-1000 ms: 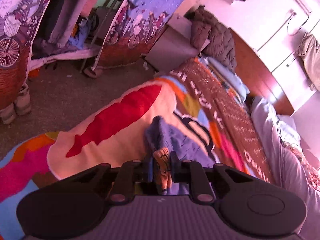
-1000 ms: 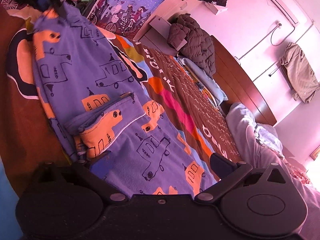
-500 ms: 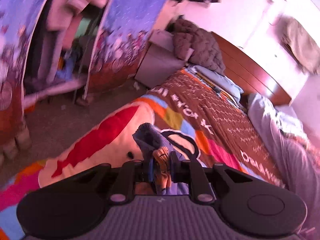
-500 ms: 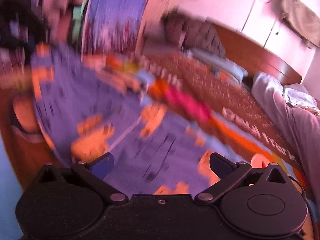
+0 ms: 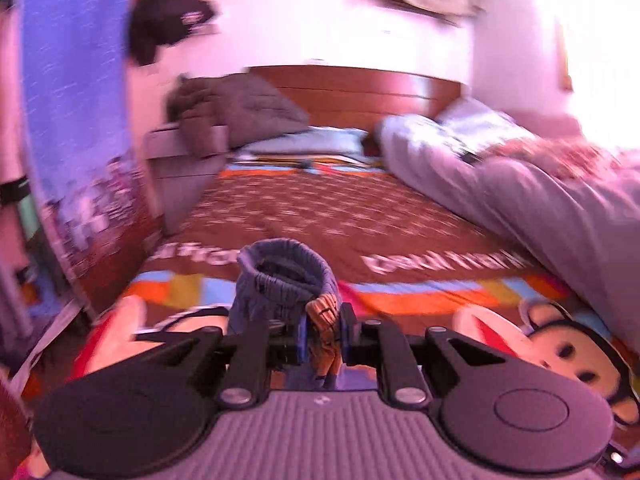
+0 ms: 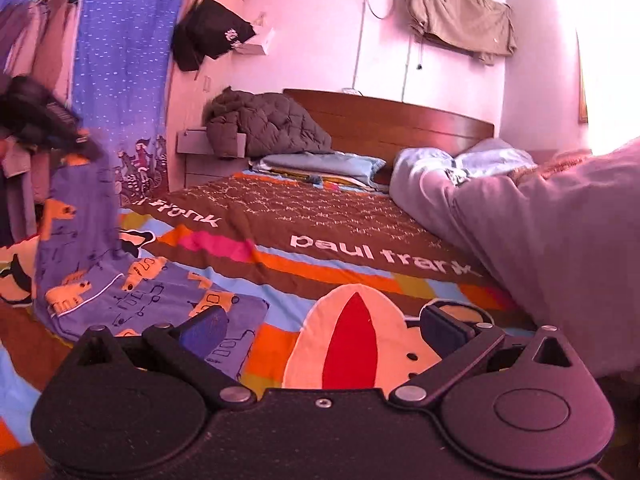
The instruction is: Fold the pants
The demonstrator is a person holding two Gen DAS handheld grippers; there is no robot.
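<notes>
Gathered elastic pants point(image 5: 286, 280) cuff, pinched.

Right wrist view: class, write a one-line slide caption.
Open right gripper hovers over the cartoon bedspread while blue printed pants hang lifted at left.

Bed point(image 6: 352, 216) middle open and flat under brown patterned cover, grey duvet point(image 6: 540, 220) heaped along right side, pillows point(image 6: 320, 162) and headboard point(image 6: 400, 120) closing far end, quilted jacket point(image 6: 268, 124) on nightstand point(image 6: 196, 142) left, pants point(image 6: 132, 292) spread and lifted at near left
</notes>
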